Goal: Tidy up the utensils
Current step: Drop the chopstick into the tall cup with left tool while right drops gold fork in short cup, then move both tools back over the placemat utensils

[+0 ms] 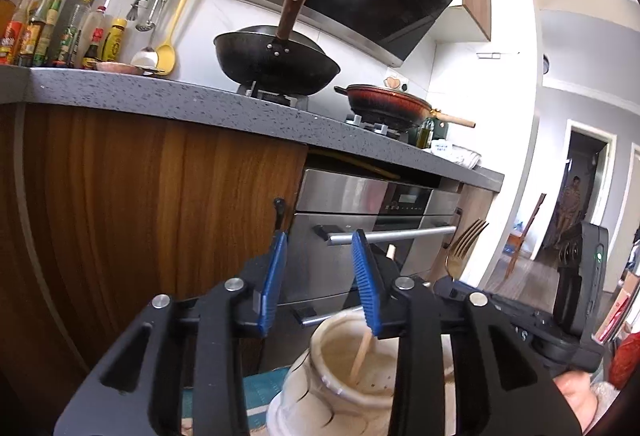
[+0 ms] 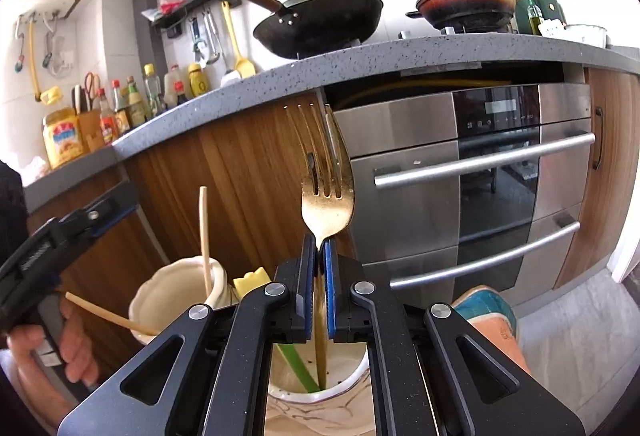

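**Fork going into the holder — release needs care**

The right gripper (image 2: 319,256) is clamping the gold fork (image 2: 328,203) by its neck, tines up, the handle already dipping into the white holder (image 2: 352,372) beside a green utensil (image 2: 296,360). The left gripper (image 1: 320,276) is standing partly open and empty above the cream jar (image 1: 344,368) holding a chopstick (image 1: 362,352). Advice: keep the fork upright, lower until the handle is resting on the bottom — then part the jaws.

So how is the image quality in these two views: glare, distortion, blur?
Left wrist view: strong fisheye bending of the countertop, doorway area at right blown out, fork slightly soft. Right wrist view: same curvature, fork sharp in the right tongs, bright window reflections on the oven.
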Available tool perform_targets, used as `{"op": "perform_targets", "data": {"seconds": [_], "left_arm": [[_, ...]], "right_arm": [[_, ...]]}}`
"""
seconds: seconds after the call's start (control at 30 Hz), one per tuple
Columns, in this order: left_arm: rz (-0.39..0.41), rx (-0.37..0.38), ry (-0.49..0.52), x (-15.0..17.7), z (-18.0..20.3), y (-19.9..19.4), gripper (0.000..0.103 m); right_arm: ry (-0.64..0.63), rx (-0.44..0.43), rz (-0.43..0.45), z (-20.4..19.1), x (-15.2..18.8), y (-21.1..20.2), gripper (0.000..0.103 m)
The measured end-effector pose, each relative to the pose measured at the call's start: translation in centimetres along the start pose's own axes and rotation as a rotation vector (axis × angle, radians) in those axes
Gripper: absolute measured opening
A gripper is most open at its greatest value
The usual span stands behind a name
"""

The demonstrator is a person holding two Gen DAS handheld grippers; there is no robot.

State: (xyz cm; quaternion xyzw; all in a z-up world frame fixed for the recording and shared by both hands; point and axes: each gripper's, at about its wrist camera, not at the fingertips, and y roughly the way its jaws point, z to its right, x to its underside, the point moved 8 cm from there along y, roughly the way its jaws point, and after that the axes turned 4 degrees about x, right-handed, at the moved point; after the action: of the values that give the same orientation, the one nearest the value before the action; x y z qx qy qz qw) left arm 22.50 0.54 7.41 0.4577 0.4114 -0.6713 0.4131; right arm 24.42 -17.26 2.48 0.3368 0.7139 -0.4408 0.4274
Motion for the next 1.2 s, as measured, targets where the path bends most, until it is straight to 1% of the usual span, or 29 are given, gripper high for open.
{"op": "perform_targets", "data": {"seconds": [0.03,0.07,0.1,0.17,0.23,0.3,0.33,0.37,0.43,0.5,0.57,0.6,0.67,0.73,0.8,0.87,1.03,1.2], "left_arm": [[-0.006,-0.006,0.003,0.1,-0.1,-0.2,0.037],[-0.016,-0.015,0.006,0.3,-0.2,-0.7,0.041],[-0.019,-0.022,0.006,0.4,-0.4,-1.1,0.044],[-0.029,-0.042,0.015,0.7,-0.7,-2.1,0.046],[-0.04,-0.075,0.035,1.1,-1.1,-3.1,0.046],[-0.051,-0.095,0.041,1.2,-1.4,-3.9,0.051],[-0.06,-0.104,0.035,1.4,-1.7,-4.5,0.054],[-0.065,-0.109,0.029,1.4,-1.9,-4.8,0.054],[-0.077,-0.124,0.024,1.6,-2.2,-5.7,0.056],[-0.103,-0.144,0.033,2.2,-2.4,-6.7,0.061],[-0.126,-0.16,0.044,2.9,-2.4,-7.4,0.069],[-0.139,-0.166,0.046,3.4,-2.4,-7.8,0.071],[-0.186,-0.174,0.045,4.8,-2.4,-8.5,0.076],[-0.228,-0.187,0.049,6.0,-2.4,-8.8,0.08],[-0.269,-0.199,0.064,7.1,-2.3,-9.1,0.081],[-0.322,-0.232,0.084,8.7,-2.3,-9.3,0.084],[-0.43,-0.257,0.108,12.4,-2.2,-9.5,0.085],[-0.542,-0.265,0.069,16.4,-2.7,-9.8,0.085]], "right_arm": [[-0.003,0.004,-0.003,0.0,0.0,0.0,0.009],[-0.005,0.009,-0.008,0.0,-0.1,0.1,0.016],[-0.006,0.013,-0.011,0.1,-0.1,0.1,0.024],[-0.006,0.026,-0.015,0.3,-0.2,0.1,0.032],[-0.005,0.035,-0.016,0.5,-0.3,-0.1,0.036],[0.001,0.038,-0.012,0.5,-0.5,-0.6,0.047],[0.004,0.036,-0.009,0.6,-0.6,-0.9,0.049],[0.007,0.035,-0.005,0.6,-0.7,-1.4,0.049],[0.007,0.037,-0.001,0.5,-0.7,-2.4,0.054],[0.003,0.033,0.006,0.3,-0.4,-3.6,0.068],[-0.007,0.033,0.011,0.1,0.1,-4.9,0.074],[-0.012,0.035,0.008,0.0,0.6,-5.5,0.079],[-0.011,0.033,-0.002,0.0,1.7,-6.5,0.084],[-0.005,0.007,-0.023,-0.3,3.0,-7.5,0.086],[-0.006,-0.007,-0.042,-0.5,4.5,-8.2,0.089],[-0.01,-0.015,-0.06,-0.8,5.9,-8.9,0.091],[0.001,-0.03,-0.113,-1.1,8.9,-9.6,0.092],[-0.024,-0.028,-0.155,-1.5,10.9,-9.3,0.093]]}}
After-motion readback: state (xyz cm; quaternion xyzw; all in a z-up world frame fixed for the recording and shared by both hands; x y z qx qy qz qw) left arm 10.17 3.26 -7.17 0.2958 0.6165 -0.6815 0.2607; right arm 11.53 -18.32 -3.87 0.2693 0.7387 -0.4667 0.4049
